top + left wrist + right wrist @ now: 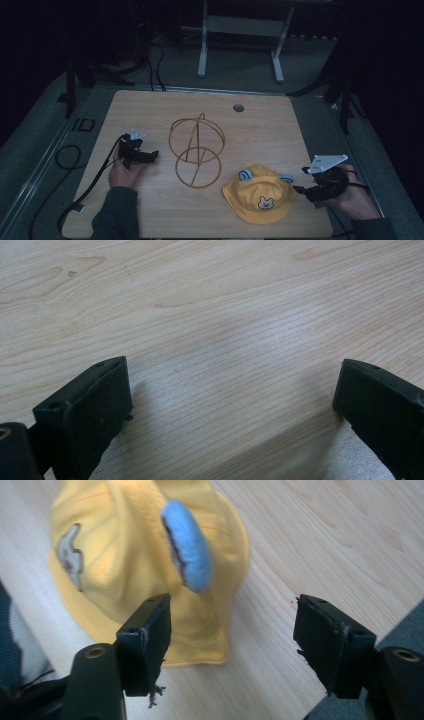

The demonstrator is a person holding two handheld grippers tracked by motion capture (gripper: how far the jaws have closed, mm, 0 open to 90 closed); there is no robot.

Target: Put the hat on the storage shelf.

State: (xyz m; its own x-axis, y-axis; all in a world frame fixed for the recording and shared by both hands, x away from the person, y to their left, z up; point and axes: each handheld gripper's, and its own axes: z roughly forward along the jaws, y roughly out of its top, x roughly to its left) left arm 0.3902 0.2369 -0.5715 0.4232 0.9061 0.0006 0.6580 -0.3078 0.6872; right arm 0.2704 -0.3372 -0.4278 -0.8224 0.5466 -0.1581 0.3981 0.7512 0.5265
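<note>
Toward the left edge of the pale wooden desk (150,105), the left gripper (150,156) lies low with its jaws spread wide over bare wood, holding nothing, and just right of it at the desk's middle stands the golden wire-hoop hat stand (196,150). Near the front right corner lies the yellow cloth bucket hat with blue ears and a bear patch (260,192), crown up, patch facing the front edge, ears toward the back, its longer spread running left to right. At its right brim the right gripper (300,189) hangs, jaws wide and gripping nothing; I judge a good pick-up means sliding one jaw beneath the brim before pinching, so the soft cloth doesn't bunch.
</note>
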